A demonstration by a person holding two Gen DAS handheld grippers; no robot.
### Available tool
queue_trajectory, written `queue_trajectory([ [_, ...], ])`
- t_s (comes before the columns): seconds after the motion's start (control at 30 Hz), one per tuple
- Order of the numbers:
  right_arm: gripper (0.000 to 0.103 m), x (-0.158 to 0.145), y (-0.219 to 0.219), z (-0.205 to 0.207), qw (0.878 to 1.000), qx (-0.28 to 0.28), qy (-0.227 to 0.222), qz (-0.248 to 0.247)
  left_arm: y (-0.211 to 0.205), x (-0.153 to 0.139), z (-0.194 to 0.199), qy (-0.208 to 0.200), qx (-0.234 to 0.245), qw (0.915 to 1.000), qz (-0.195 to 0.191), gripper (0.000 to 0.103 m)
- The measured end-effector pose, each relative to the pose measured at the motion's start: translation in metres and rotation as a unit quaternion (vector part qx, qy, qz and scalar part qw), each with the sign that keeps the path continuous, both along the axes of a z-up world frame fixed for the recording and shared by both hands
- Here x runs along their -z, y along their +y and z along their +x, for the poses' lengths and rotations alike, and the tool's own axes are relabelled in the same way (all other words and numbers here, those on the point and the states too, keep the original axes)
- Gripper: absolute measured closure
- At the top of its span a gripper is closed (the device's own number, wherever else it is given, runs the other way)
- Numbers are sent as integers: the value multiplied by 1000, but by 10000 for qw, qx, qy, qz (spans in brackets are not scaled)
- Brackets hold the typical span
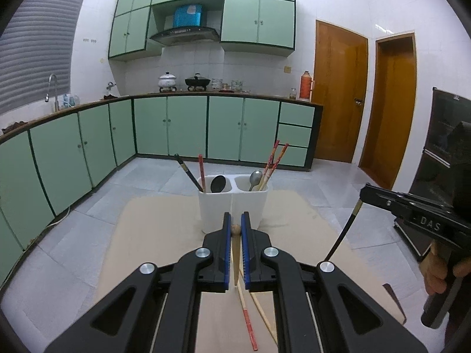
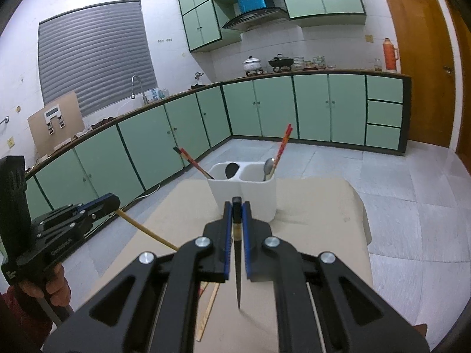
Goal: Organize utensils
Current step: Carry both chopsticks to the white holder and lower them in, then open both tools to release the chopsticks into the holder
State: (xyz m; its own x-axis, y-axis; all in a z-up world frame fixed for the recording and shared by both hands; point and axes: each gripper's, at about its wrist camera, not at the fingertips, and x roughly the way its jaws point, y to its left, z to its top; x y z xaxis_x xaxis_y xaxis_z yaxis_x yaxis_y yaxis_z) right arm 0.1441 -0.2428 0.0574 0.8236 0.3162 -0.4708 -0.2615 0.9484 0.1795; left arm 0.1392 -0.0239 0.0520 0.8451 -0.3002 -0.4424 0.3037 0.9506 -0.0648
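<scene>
The left gripper [image 1: 235, 229] has its fingers [image 1: 227, 235] clamped narrowly on a pale wooden chopstick [image 1: 235, 253], gripped near its rounded top with the tip hanging down; the right gripper [image 2: 237, 214] has its fingers [image 2: 227, 229] clamped likewise on a black chopstick [image 2: 238, 273], its point just above the surface [image 2: 318, 211]. Just beyond both grippers, toward the far end of the beige surface, stands a white two-compartment holder [image 1: 232, 206]: the left compartment holds a black spoon [image 1: 217, 184] and chopsticks, the right a metal spoon [image 1: 255, 178] and red-patterned chopsticks. Loose chopsticks [image 1: 250, 320] lie on the near surface beneath the left gripper.
</scene>
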Motion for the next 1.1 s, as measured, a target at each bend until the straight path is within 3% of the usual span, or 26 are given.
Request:
queue_trajectory([
  [0.3, 97, -38, 9, 15, 9991, -117, -350, -188, 8, -33, 5, -303, 124, 9993, -193, 96],
  [0.67, 97, -106, 6, 82, 9943, -56, -1063, -108, 6, -85, 37, -1078, 65, 9938, -274, 96],
  [0.87, 97, -111, 10, 132, 9928, 8, -1187, -153, -1, -95, 77, -1249, -63, 9919, -209, 96],
  [1.1, 97, -96, 18, 179, 9942, 49, -1039, -276, -4, -90, 129, -1152, -204, 9925, -364, 96],
])
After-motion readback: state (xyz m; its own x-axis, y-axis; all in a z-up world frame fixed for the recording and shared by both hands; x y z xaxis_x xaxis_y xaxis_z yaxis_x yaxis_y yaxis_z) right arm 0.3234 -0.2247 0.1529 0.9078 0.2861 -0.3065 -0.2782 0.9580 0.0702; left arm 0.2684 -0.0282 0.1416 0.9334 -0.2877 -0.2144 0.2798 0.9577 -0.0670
